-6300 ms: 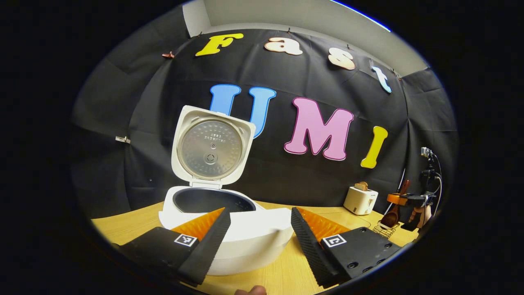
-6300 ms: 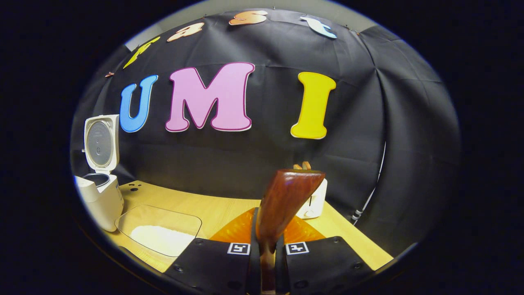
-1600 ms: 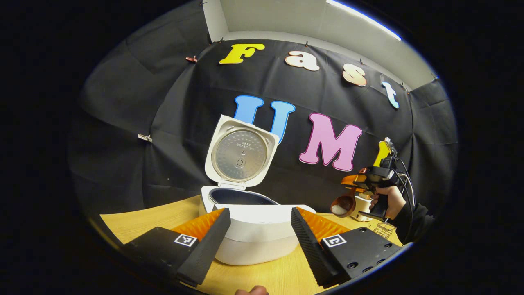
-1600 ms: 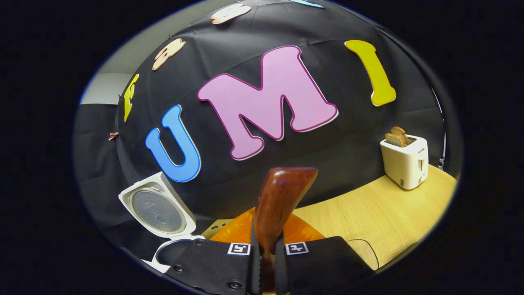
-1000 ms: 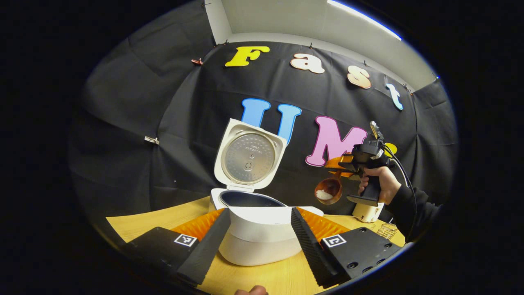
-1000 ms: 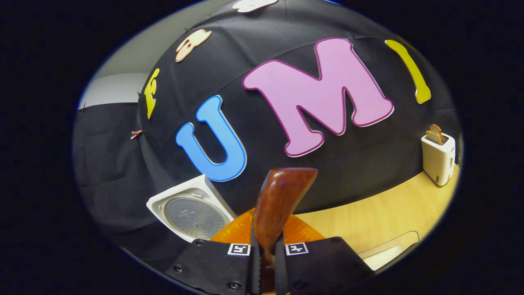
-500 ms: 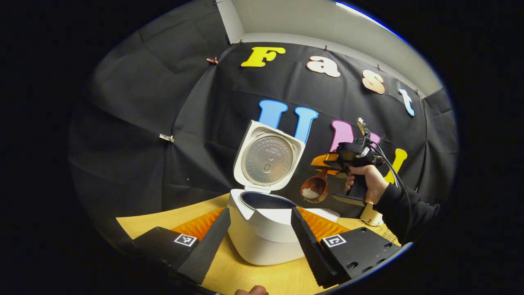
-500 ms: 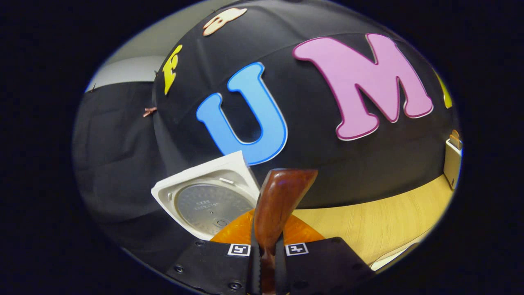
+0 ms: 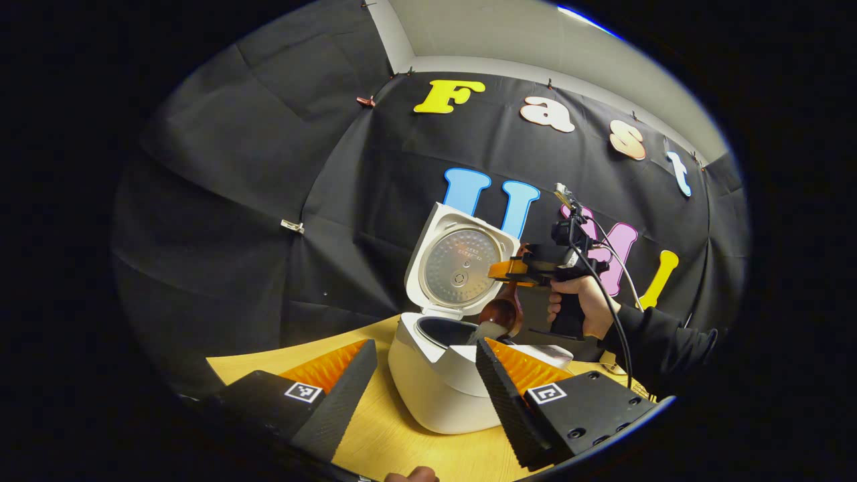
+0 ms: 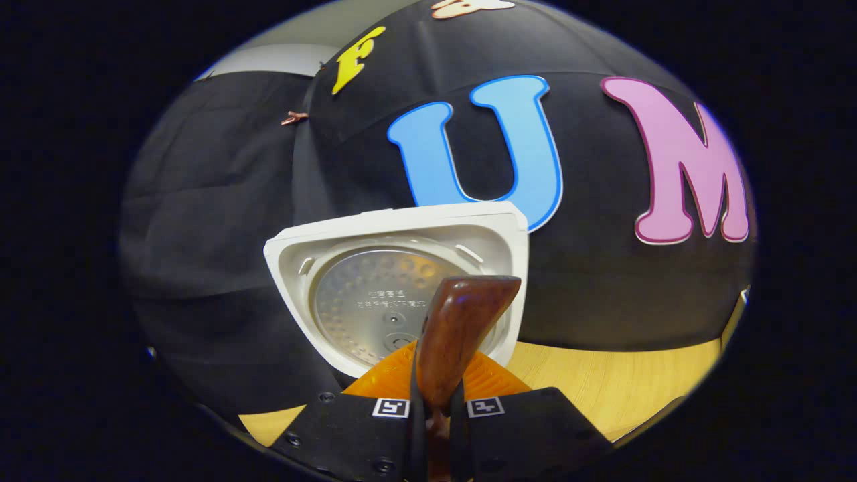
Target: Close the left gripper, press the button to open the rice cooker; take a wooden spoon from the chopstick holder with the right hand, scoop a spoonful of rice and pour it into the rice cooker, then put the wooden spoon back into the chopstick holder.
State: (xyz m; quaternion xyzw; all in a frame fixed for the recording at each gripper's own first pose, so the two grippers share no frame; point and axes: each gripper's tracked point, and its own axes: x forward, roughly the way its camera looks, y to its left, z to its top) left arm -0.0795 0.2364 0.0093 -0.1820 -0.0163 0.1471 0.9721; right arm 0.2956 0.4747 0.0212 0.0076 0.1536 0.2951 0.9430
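Observation:
The white rice cooker (image 9: 435, 391) stands on the wooden table (image 9: 268, 365) with its lid (image 9: 462, 264) raised and the dark inner pot showing. A hand (image 9: 574, 302) holds my right gripper (image 9: 507, 269) just above the pot, shut on the handle of the wooden spoon (image 9: 501, 312). The spoon's bowl hangs tipped over the pot's right rim, with something pale streaming under it. In the right gripper view the spoon handle (image 10: 462, 328) rises between the shut fingers of my right gripper (image 10: 435, 402), in front of the lid (image 10: 375, 281). My left gripper (image 9: 425, 355) is open in front of the cooker, holding nothing.
A dark sleeve (image 9: 663, 345) and a cable (image 9: 606, 294) trail to the right of the cooker. Bare table (image 10: 602, 385) lies right of the lid. The black booth wall stands close behind the cooker.
The right gripper has carried the spoon left, from beside the cooker to over its pot, and tipped the bowl downward. The cooker has slid right in the left gripper view.

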